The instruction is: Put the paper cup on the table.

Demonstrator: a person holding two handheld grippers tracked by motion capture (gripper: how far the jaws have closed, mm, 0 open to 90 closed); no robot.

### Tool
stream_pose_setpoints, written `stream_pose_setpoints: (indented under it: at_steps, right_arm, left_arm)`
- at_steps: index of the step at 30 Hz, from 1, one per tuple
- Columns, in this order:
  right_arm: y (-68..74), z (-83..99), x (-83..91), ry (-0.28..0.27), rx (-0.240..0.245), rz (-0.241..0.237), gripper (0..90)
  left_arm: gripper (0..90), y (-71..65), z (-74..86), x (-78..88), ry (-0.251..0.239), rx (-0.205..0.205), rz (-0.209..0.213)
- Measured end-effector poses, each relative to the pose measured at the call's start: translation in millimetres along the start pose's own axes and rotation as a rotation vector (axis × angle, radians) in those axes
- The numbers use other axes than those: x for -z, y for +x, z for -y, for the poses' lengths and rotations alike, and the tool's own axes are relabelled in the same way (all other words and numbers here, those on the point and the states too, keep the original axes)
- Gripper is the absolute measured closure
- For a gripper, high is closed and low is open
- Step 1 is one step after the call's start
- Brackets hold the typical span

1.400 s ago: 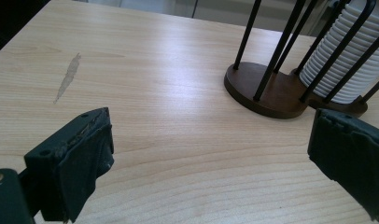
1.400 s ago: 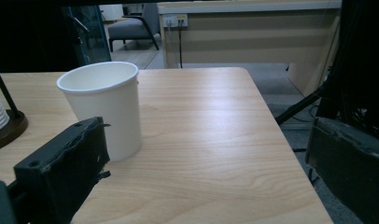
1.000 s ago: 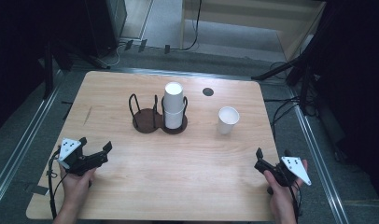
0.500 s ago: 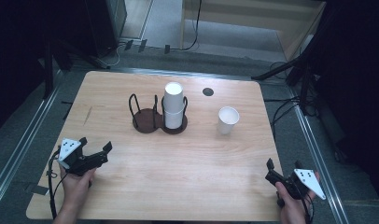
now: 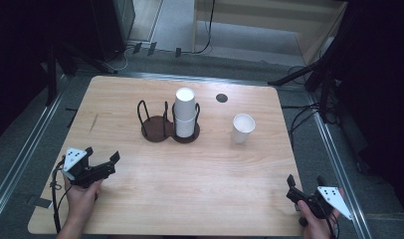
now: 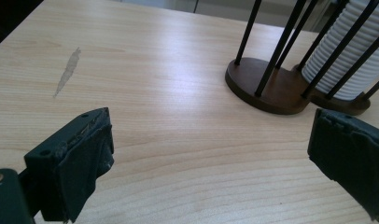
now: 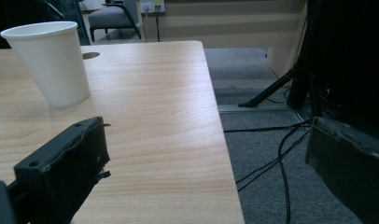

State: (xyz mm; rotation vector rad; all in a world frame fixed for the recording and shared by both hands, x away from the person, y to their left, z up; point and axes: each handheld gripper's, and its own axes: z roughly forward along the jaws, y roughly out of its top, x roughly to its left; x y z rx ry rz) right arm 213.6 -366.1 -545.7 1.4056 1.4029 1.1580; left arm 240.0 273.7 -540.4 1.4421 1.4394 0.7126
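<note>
As seen from above, near edge of wooden table (image 5: 190,199): left gripper (image 5: 101,160) at front left corner, jaws spread wide, nothing between them; right gripper (image 5: 305,185) at front right corner, jaws likewise spread and empty, outer jaw hanging past the table's right edge over grey floor and cables (image 7: 281,154). Farther back, mid-table: dark two-ring cup holder (image 5: 162,127), left ring bare, right ring holding a stack of white paper cups (image 5: 185,112). To its right, standing apart: lone upright white paper cup (image 5: 243,128). Beyond, near far edge: small dark round hole (image 5: 221,97).
</note>
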Motion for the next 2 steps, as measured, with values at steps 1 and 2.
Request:
stream_pose_setpoints:
  at_steps: [1, 2]
  right_arm:
    - [-0.7, 0.0, 0.3, 0.001, -0.004, 0.003, 0.0]
    - [-1.4, 0.0, 0.3, -0.001, -0.003, 0.005, 0.0]
  left_arm:
    - [0.6, -0.8, 0.2, -0.8, 0.007, -0.007, -0.005]
    - [0.6, -1.7, 0.3, -1.5, 0.01, -0.01, -0.013]
